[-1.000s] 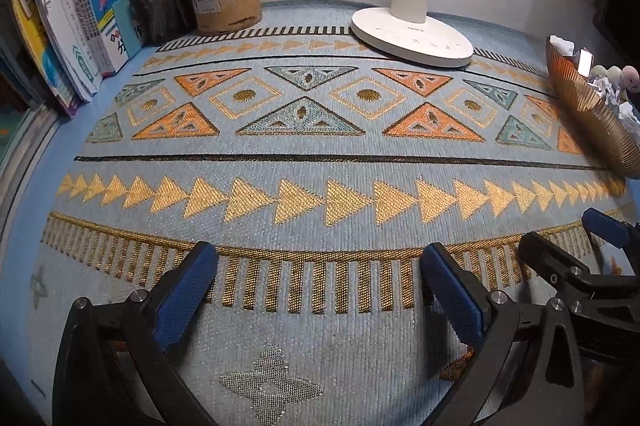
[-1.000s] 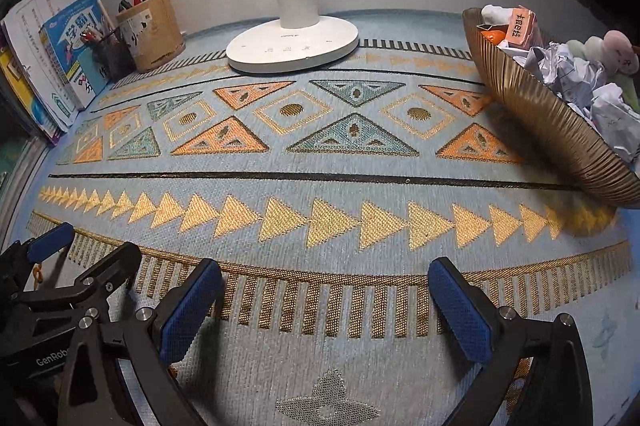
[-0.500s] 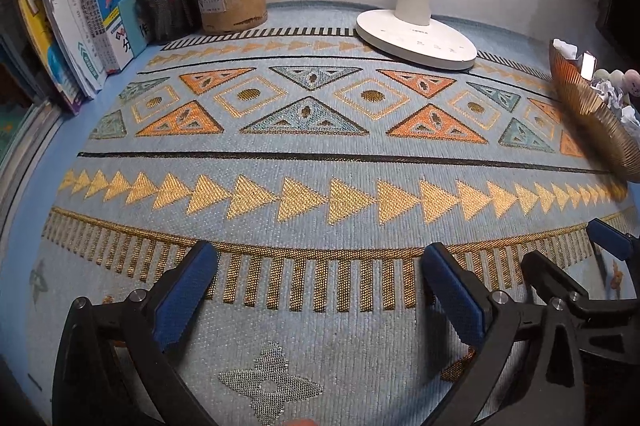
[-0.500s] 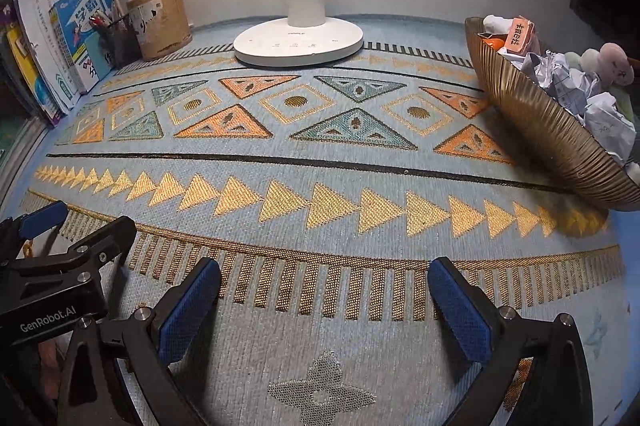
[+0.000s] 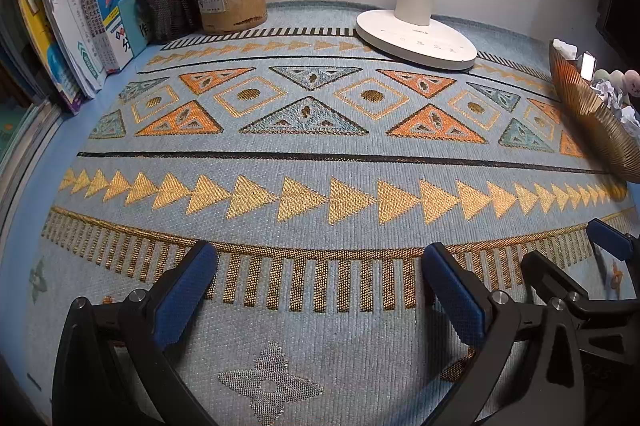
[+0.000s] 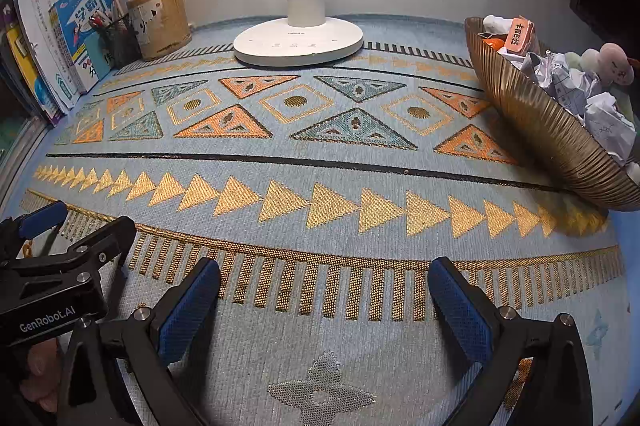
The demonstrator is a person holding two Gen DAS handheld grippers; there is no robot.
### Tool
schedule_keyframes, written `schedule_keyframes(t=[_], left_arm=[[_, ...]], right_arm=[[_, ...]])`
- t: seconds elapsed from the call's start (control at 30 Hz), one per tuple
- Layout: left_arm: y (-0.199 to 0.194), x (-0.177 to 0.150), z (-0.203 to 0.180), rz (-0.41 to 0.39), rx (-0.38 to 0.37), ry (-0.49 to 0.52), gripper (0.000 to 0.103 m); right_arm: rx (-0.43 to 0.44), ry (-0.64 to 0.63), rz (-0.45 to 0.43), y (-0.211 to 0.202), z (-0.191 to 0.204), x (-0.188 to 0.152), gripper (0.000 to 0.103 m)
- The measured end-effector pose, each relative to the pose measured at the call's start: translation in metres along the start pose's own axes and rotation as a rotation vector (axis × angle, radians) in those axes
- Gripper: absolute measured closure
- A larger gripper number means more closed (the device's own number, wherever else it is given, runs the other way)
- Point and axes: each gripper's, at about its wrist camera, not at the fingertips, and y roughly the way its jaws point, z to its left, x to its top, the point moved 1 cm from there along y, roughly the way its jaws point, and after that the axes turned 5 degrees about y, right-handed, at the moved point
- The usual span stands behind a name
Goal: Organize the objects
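- Spreading wide at the frame's bottom, the left gripper (image 5: 320,278) fingers (image 5: 184,290) hold nothing.
- Right gripper (image 6: 324,294) fingers (image 6: 460,302) equally wide, empty, above the mat (image 6: 320,170).
- Bowl (image 6: 540,130) of crumpled paper (image 6: 600,118) sits at right.

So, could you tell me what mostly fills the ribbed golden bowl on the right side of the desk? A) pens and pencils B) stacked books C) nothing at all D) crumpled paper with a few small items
D: the golden bowl holds balls of crumpled paper along with a small orange box, while the pens stand in the holder at the back left.
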Motion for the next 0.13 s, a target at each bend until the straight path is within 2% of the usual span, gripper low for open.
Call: schedule_keyframes(t=[0.13], left_arm=[[-0.0002,-0.0001,-0.0018,0.001,0.004,0.001,0.000]], right_arm=[[0.000,0.000,0.000,0.0002,0.0001,0.0001,0.000]])
